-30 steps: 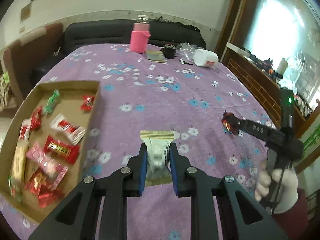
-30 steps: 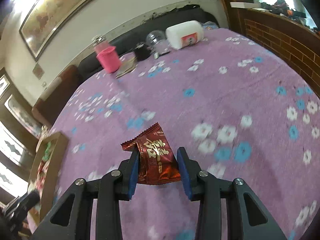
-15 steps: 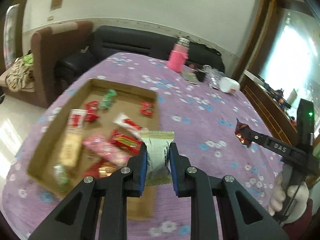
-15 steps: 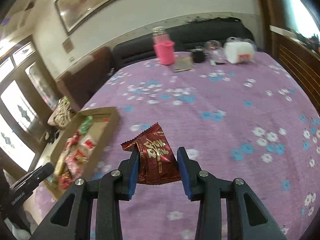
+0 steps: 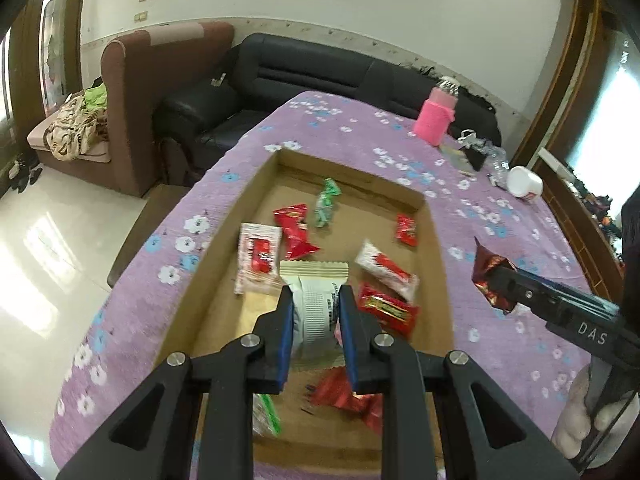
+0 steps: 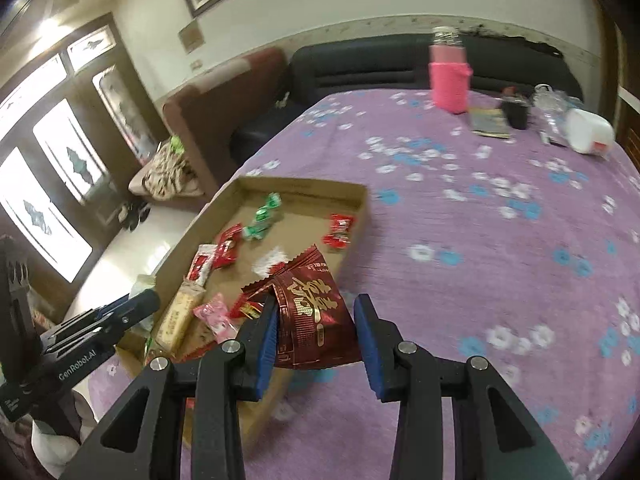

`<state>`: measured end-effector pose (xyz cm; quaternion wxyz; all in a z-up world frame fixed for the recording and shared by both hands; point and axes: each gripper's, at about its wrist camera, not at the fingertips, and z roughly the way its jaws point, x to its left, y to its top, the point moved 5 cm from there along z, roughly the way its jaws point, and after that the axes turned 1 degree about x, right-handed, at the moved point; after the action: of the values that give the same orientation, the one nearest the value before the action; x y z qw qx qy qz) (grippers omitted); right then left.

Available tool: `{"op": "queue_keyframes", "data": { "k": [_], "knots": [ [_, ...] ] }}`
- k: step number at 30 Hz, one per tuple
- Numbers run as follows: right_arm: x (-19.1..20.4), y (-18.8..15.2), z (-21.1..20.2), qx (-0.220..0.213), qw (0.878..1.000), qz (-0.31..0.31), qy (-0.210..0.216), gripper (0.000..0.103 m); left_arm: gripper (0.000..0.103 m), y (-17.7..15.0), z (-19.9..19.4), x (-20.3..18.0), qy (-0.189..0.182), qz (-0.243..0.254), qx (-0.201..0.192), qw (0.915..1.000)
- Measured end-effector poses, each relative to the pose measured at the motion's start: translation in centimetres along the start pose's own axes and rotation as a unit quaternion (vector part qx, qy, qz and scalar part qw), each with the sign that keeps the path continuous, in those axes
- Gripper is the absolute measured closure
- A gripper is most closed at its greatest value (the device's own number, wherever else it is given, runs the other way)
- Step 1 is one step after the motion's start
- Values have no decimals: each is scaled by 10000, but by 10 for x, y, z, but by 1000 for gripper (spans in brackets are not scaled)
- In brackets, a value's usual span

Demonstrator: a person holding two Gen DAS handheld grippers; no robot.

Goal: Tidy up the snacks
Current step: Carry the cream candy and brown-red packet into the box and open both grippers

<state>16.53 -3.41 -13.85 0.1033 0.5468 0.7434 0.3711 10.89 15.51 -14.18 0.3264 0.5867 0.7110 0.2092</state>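
Note:
My left gripper is shut on a white snack packet and holds it above the open cardboard box, which lies on the purple flowered tablecloth. Several red, green and pink snack packets lie in the box. My right gripper is shut on a dark red snack packet and holds it above the box's right edge. The right gripper and its red packet also show at the right of the left wrist view. The left gripper shows at the lower left of the right wrist view.
A pink bottle, a white jar on its side, a black cup and small items stand at the table's far end. A black sofa and a brown armchair stand beyond the table.
Both grippers have moved left toward the box with their packets held. The left gripper now hangs over the box's middle; the right one has reached the box's right edge.

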Motion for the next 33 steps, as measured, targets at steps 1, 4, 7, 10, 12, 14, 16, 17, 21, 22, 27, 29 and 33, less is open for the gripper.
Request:
{"op": "queue_keyframes", "data": {
  "k": [1,4,7,10,12,14,16,17,21,22,27,29,33],
  "knots": [
    [5,2,7,43,10000,-34,-8,63,83,1,4,2,12,-8,44,10000],
    [16,10,30,183,9998,-59,9,63,83,4,18,11,33,-71,184,9998],
    [21,19,51,303,9995,-31,-29,63,83,8,31,16,42,-135,299,9995],
    [23,24,66,390,9992,28,-50,63,83,13,41,18,30,-181,390,9991],
    [22,28,76,428,9991,36,-73,63,83,16,46,18,48,-172,420,9990],
    [22,32,84,443,9989,26,-118,63,83,20,50,19,67,-172,446,9988],
    [21,35,92,460,9988,34,-159,63,83,23,54,20,61,-196,475,9987],
    [20,36,96,472,9987,42,-174,63,82,25,55,20,56,-206,478,9986],
    [17,38,109,525,9984,84,-192,62,69,29,60,17,-42,-204,514,9985],
    [16,38,112,532,9983,116,-185,62,59,29,60,17,-52,-206,510,9985],
    [13,37,114,517,9983,283,-1,60,49,32,54,14,-143,-264,391,9988],
    [15,39,110,474,9984,310,67,50,44,34,48,14,-174,-327,325,9988],
    [17,43,94,287,9991,288,105,50,42,36,30,15,-179,-401,138,9989]
  ]
}}
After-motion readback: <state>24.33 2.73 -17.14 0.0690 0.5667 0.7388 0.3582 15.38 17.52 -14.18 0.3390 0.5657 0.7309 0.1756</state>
